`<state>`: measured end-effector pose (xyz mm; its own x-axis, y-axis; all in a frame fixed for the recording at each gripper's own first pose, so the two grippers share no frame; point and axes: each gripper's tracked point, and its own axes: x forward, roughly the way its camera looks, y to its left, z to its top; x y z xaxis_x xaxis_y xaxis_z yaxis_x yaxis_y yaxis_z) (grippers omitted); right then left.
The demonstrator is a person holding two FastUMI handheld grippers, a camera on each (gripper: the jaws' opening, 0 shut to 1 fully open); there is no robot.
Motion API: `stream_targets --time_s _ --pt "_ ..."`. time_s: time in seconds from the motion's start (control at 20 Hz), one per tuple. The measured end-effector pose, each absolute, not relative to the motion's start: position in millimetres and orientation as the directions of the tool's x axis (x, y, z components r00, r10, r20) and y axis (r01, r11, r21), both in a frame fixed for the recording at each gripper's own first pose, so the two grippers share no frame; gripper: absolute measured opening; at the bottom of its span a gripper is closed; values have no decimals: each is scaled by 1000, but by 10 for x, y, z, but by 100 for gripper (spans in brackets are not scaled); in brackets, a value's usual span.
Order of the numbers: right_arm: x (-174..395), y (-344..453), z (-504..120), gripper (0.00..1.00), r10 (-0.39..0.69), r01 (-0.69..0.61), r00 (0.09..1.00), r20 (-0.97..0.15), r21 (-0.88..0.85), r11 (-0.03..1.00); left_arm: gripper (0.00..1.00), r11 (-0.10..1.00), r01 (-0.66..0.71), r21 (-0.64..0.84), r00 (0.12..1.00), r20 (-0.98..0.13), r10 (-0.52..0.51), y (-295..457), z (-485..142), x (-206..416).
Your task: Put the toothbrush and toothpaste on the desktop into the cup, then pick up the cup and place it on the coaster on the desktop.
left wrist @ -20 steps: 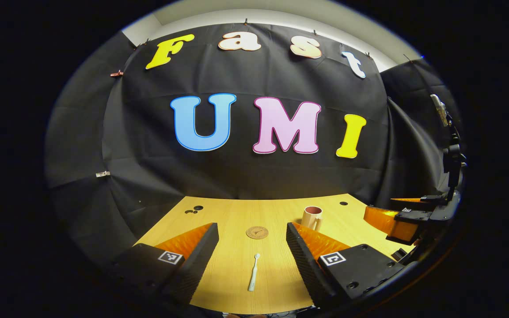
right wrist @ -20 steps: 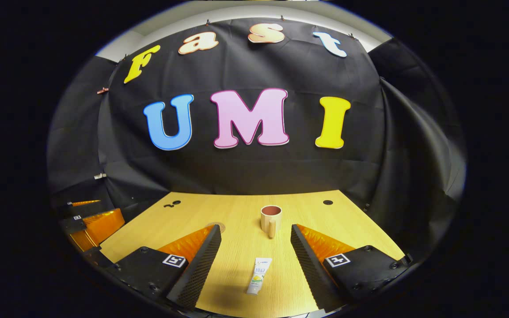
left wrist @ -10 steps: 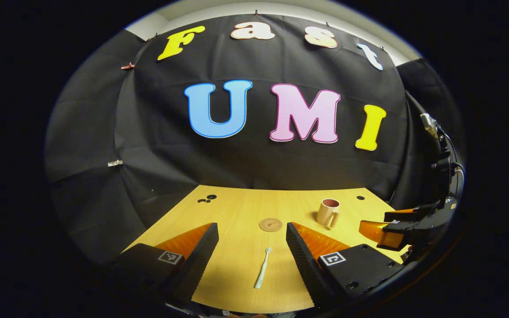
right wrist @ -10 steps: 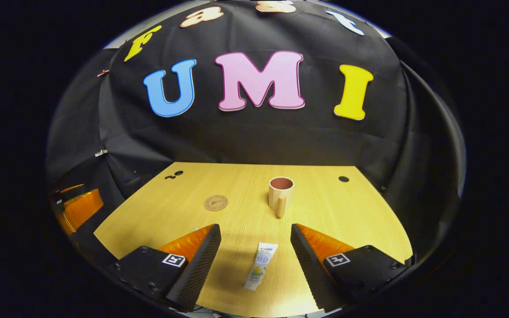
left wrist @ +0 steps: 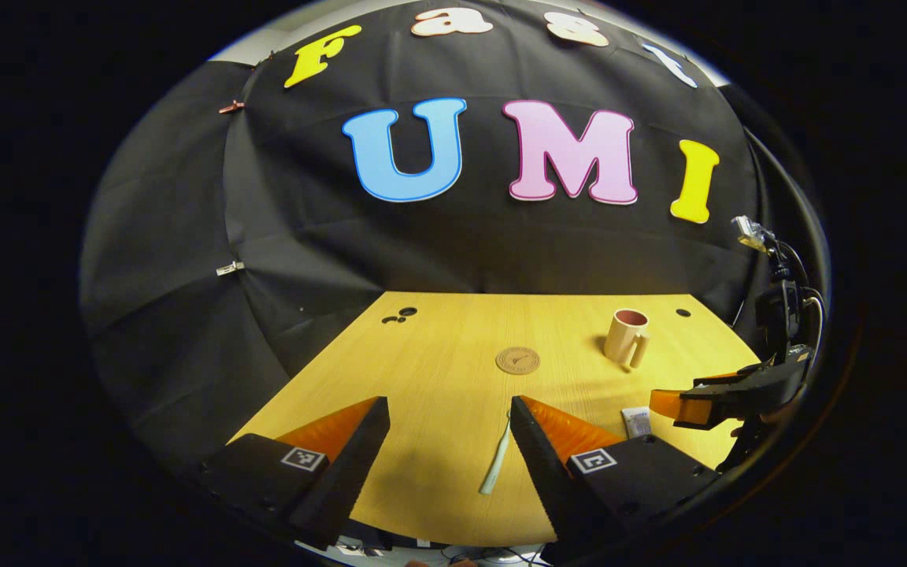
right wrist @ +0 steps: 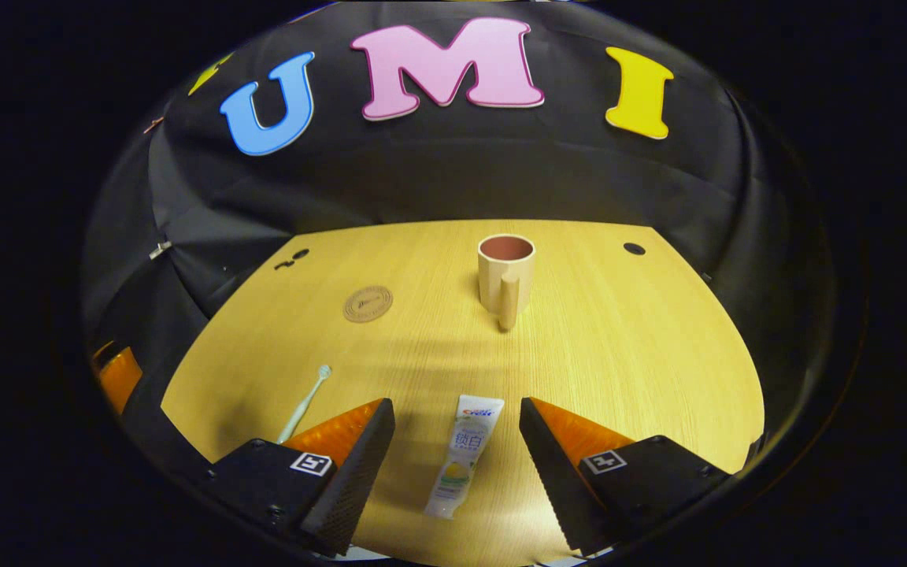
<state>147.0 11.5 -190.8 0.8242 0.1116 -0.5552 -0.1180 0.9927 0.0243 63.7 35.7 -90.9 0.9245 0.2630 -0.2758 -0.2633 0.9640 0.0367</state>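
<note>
The left claw (left wrist: 447,429) is hanging above the near part of the wooden bench (left wrist: 438,370) with its two fingers standing wide apart, holding nothing. The toothbrush (left wrist: 496,465) is lying flat on the bench between these fingers, close beside the right finger, with its head partly hidden behind that finger's tip. Farther on the bench the round coaster (left wrist: 518,361) is lying, and to the right of it the cup (left wrist: 627,336) is standing upright with its handle turned toward the near side. At the right edge of the left gripper view the right claw is showing from the side, above the bench, and a small part of the toothpaste (left wrist: 637,421) is lying just beside it.

In the right gripper view the right claw (right wrist: 457,429) is also hanging open over the bench (right wrist: 619,346), gripping nothing. The toothpaste (right wrist: 464,456) is lying flat between its two fingers, touching neither of them, with its cap toward the near edge. The cup (right wrist: 505,273) is standing well beyond it, straight ahead, its handle pointing toward the claw. The coaster (right wrist: 368,303) is lying to the left of the cup, apart from it. The toothbrush (right wrist: 305,402) is lying at the left, its lower end hidden behind the left finger of this claw.
</note>
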Motion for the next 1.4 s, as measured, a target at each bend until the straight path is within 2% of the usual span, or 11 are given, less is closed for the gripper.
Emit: stream_targets --time_s 0.25,0.55,1.05,1.1,1.25,1.4 --pt "1561 51 -2362 98 77 -101 756 -650 0 995 98 961 -274 31 905 -329 269 328 -1048 638" --pt "1492 -2 -2781 98 21 -65 663 -748 -30 997 96 956 -287 55 898 -333 288 424 -1026 651" --pt "1450 18 -2938 98 -2 -44 625 -780 -37 998 96 958 -281 52 894 -349 281 425 -1135 508" --pt "1475 32 -2951 95 -3 -41 620 -784 -37 998 96 960 -276 48 895 -351 275 413 -1142 495" --pt "1486 41 -2938 78 -5 -34 610 -793 -32 999 96 966 -257 29 902 -352 251 365 -1159 491" --pt "1461 75 -2942 54 -16 -21 572 -820 -35 999 96 967 -253 25 900 -360 244 378 -1211 492"
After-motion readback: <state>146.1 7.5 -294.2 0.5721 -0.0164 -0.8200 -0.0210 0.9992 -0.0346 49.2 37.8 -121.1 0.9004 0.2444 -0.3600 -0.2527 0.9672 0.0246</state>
